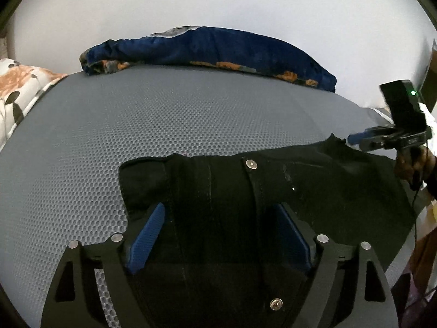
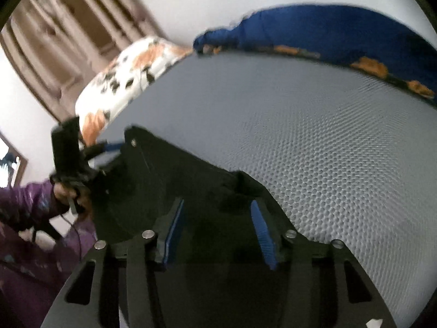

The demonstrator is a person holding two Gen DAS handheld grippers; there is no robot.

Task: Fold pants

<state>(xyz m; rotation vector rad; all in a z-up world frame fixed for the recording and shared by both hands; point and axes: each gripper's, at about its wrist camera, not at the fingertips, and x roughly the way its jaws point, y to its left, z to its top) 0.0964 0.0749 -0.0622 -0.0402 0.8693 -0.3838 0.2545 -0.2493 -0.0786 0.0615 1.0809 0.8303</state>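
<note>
Left wrist view: black pants (image 1: 273, 188) are lying on a grey honeycomb-textured bed (image 1: 136, 125), with the left tool (image 1: 218, 218) spread wide over them and the right tool (image 2: 218, 218) likewise released; a blue blanket (image 1: 218, 52) is lying bunched against the white wall (image 1: 218, 0).

Pants (image 1: 273, 191) lie flat on mattress (image 1: 136, 125), near its front edge, waistband end pointing away from left wrist cam. Left gripper (image 1: 218, 232) sits over pants, fingers spread wide, one each side of fly seam. Right gripper (image 1: 352, 138) sits at far-right corner of pants in left view; in right wrist view its fingers (image 2: 262, 229) straddle fabric w/ a gap. Rolled blanket (image 1: 213, 52) lies along rear edge of mattress, behind pants, well apart. Pillow (image 1: 19, 87) lies at left end, beside mattress.
</note>
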